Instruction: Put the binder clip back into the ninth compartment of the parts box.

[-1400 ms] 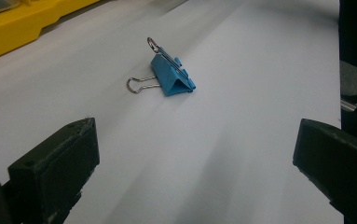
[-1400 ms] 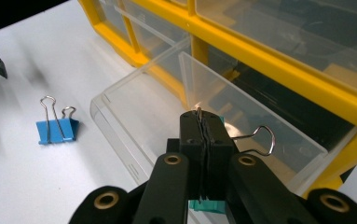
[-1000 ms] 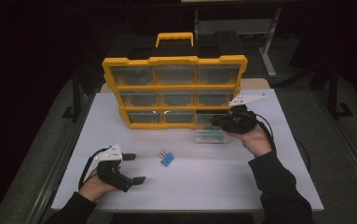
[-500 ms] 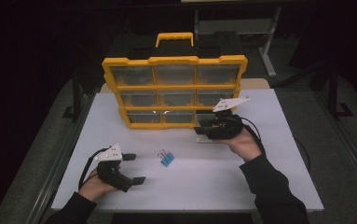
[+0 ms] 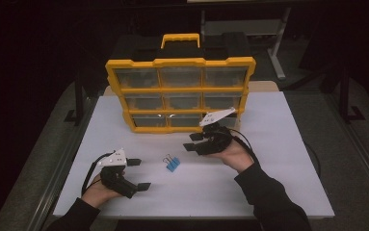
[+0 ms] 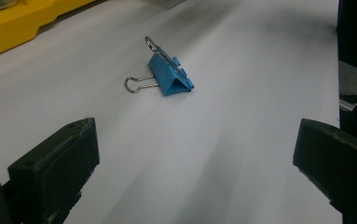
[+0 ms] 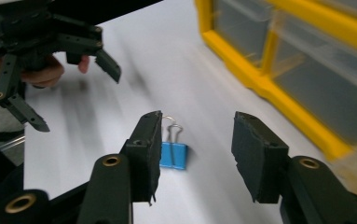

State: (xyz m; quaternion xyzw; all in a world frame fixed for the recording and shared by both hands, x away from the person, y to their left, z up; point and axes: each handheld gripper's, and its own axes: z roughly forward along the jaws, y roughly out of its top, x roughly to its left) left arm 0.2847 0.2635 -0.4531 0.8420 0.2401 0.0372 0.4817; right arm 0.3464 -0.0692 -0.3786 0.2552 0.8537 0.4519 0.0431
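Note:
A blue binder clip (image 5: 172,163) with silver wire handles lies on the white table between my two grippers. My left gripper (image 5: 139,174) rests at the near left, open wide, pointing right at the clip (image 6: 170,77), which lies a short way ahead of its jaws (image 6: 195,163). My right gripper (image 5: 191,142) hovers right of the clip and points left. Its jaws have just been opening and nothing is between them. In the right gripper view the clip (image 7: 172,154) shows just beyond the left of the two jaws (image 7: 199,149).
A yellow organizer (image 5: 179,94) with clear drawers and a handle stands upright at the back of the white tabletop (image 5: 278,159). Its bottom right drawer (image 7: 353,158) seems to stick out a little. The left gripper (image 7: 76,95) shows far off in the right gripper view.
My right gripper has moved left and toward me, away from the organizer's bottom right drawer toward the clip, and its jaws have opened wider. The left gripper has stayed put.

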